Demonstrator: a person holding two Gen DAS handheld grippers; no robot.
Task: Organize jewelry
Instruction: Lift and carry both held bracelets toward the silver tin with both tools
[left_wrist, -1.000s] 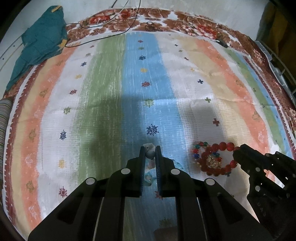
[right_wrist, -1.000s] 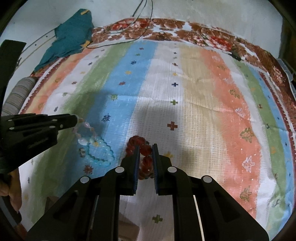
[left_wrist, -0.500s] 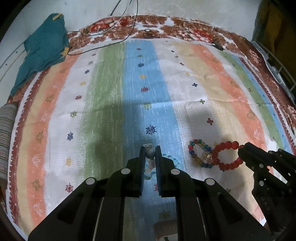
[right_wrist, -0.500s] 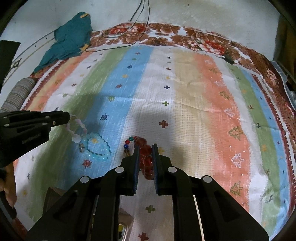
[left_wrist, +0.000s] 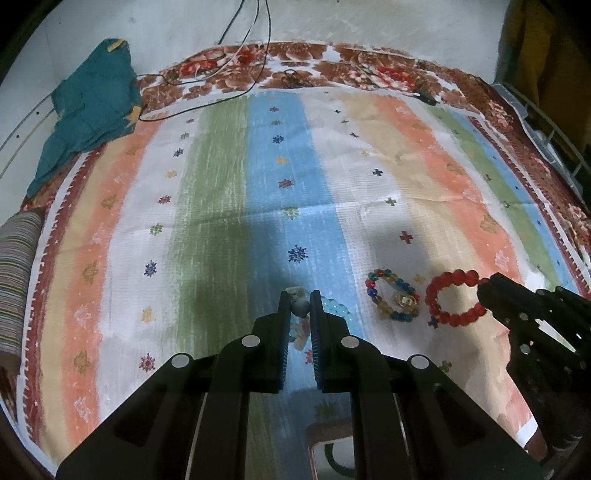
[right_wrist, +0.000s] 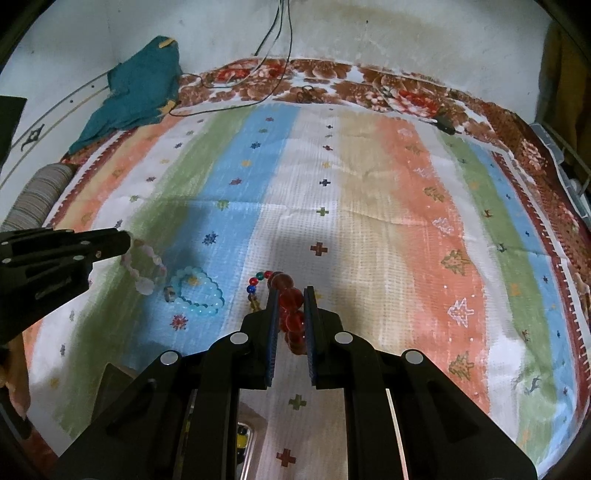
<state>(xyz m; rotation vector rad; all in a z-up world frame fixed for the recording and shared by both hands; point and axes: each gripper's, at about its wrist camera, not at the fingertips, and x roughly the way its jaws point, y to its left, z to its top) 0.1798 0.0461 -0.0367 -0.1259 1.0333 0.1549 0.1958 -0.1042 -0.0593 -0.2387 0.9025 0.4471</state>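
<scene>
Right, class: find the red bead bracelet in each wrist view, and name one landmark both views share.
Left wrist: red bead bracelet, lower right, at the right gripper tip.
Right wrist: lower centre, clamped in that gripper.
Shared landmark: teal cloth, upper left in both.

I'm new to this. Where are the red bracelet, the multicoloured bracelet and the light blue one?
red bracelet (left_wrist: 455, 275), left wrist view, top beads.
multicoloured bracelet (left_wrist: 377, 274), left wrist view, upper-left beads.
light blue bracelet (right_wrist: 201, 311), right wrist view, lower beads.

My black right gripper (right_wrist: 290, 295) pinched a translucent red bead bracelet (left_wrist: 452, 297); beside it lay a multicoloured bead bracelet (left_wrist: 391, 295), over the green, blue, white and orange striped bedspread (left_wrist: 280, 173).
</scene>
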